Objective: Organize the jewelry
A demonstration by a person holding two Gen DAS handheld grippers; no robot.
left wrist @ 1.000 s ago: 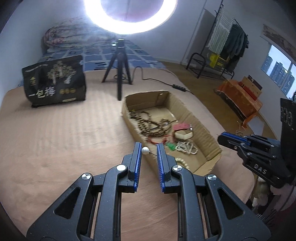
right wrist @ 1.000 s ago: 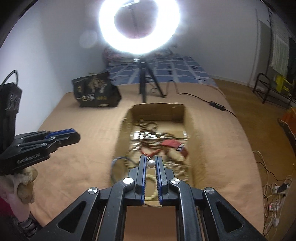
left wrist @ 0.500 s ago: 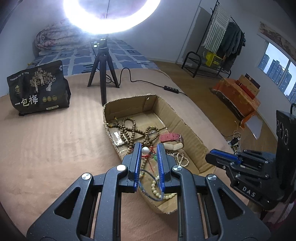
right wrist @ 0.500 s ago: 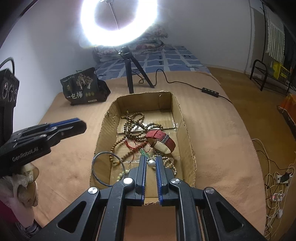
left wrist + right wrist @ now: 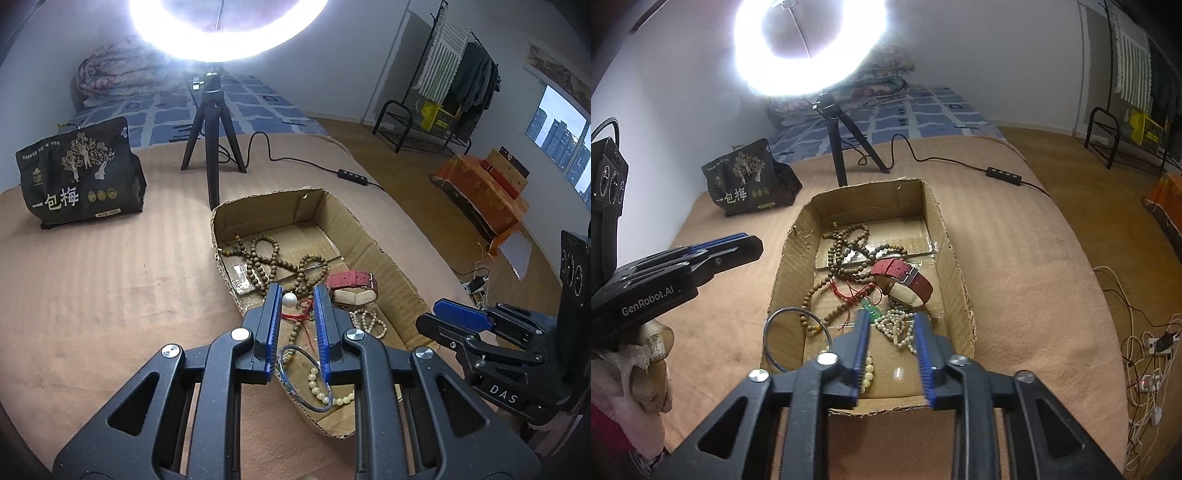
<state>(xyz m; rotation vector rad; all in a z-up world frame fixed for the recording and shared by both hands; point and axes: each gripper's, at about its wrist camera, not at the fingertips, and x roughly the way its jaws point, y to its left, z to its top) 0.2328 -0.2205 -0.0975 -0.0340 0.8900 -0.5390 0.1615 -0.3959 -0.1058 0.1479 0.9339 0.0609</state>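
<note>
Beige bedding carries the cardboard box of tangled jewelry, both grippers hovering at its near end with jaws opening and pinching nothing, so each should single out one strand

I'm working over a bed covered with a tan ribbed blanket. Directly on it sit an open cardboard box, a black printed bag, a black tripod and its cable with an inline switch.
</note>
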